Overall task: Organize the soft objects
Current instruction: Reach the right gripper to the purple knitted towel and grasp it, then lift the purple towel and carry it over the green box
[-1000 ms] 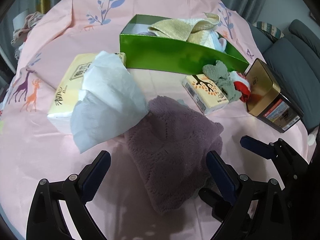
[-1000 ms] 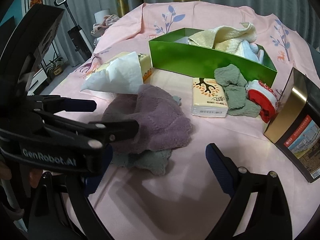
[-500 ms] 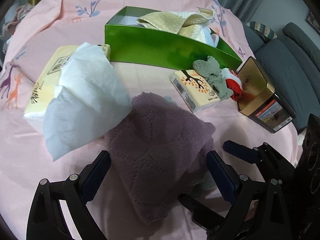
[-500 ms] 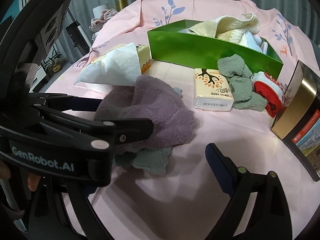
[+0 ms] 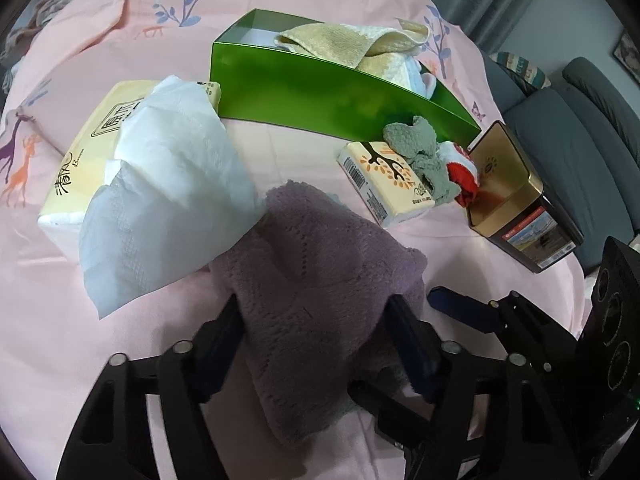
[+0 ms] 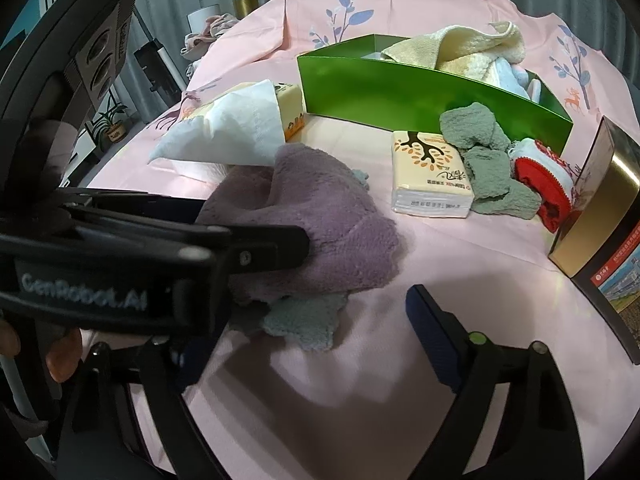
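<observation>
Left wrist: fingers [image 5: 234, 328] have closed in against the purple towel [image 5: 320, 264].

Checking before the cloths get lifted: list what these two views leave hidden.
- Grey-green cloth: mostly under the purple towel.
- Green box contents: front wall and cream towel cover them.
- Right gripper: left gripper, closing around purple towel, hides one finger.
</observation>
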{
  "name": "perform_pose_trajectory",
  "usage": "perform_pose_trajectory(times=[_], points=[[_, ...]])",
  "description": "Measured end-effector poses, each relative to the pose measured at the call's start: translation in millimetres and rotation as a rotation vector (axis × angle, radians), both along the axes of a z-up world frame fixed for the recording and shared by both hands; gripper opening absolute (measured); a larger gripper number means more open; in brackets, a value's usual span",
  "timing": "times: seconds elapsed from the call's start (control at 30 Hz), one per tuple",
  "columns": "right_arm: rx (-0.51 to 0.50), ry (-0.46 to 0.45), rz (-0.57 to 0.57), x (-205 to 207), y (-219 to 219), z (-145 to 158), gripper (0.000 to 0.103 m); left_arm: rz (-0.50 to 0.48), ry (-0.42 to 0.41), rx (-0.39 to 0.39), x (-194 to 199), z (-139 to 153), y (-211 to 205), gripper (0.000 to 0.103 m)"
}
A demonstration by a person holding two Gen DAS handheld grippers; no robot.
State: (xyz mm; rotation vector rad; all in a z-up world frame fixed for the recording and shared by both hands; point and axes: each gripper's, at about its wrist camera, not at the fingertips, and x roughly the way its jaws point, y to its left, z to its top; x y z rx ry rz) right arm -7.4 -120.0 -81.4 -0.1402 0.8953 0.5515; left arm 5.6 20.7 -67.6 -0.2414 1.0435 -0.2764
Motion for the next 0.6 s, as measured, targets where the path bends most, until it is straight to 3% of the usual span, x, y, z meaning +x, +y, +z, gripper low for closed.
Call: perform_pose_trajectory(times=[0.13,0.2,0.37,0.5,0.6], points=[[0.0,0.0,0.028,-1.0,4.6,0.8,0.069,0.021,0.004,-0.033,0.3,0.5,6.2,0.059],[0.002,0.007,0.039,-1.1,6.9,1.3,0.058,0.027,0.005,-0.049,-0.2,0.7,9.5,0.051],[0.009,0.006,0.068,-4.1,12.2,4.4,0.032,0.048,0.017,-0.096,-1.4,0.6,17.2,0.046],[0.015,-0.004,0.074,-8.1,12.0,8.7,0.019,0.056,0.014,-0.124,-6.1,4.1,21.0,0.038],[0.023,-0.023,0.081,-11.1,11.9,15.3,0.013,0.055,0.003,-0.146,-11.1,11.0,22.3,0.037]])
